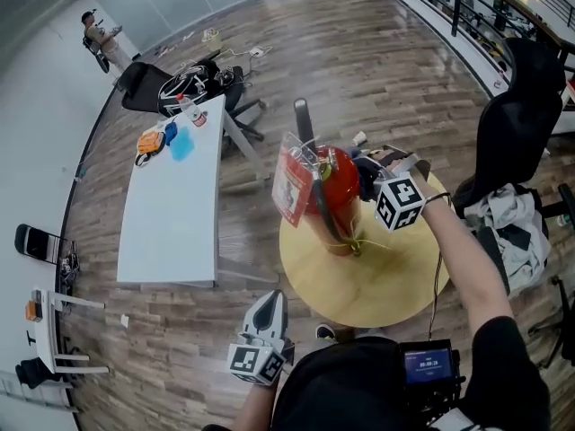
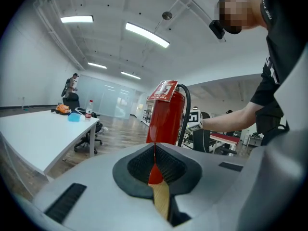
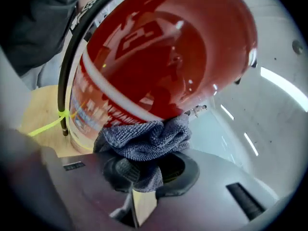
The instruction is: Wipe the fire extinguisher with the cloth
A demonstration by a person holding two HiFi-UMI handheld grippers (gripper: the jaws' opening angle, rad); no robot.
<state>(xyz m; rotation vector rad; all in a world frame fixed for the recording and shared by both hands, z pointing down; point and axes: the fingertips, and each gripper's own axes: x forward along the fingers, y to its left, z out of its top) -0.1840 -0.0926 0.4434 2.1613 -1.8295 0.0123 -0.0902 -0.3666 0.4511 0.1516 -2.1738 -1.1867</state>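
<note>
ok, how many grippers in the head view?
2. The left gripper is low, short of the round table, shut and empty. The right gripper, shut on the cloth, presses it against the fire extinguisher.

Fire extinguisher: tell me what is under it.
The fire extinguisher stands on the round wooden table. Its base hides the tabletop directly beneath it.

open office: white desk, swivel chairs

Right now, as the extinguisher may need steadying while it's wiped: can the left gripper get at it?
Probably yes: the left gripper, shut and empty, points at the fire extinguisher with nothing between them; it would have to open first.
</note>
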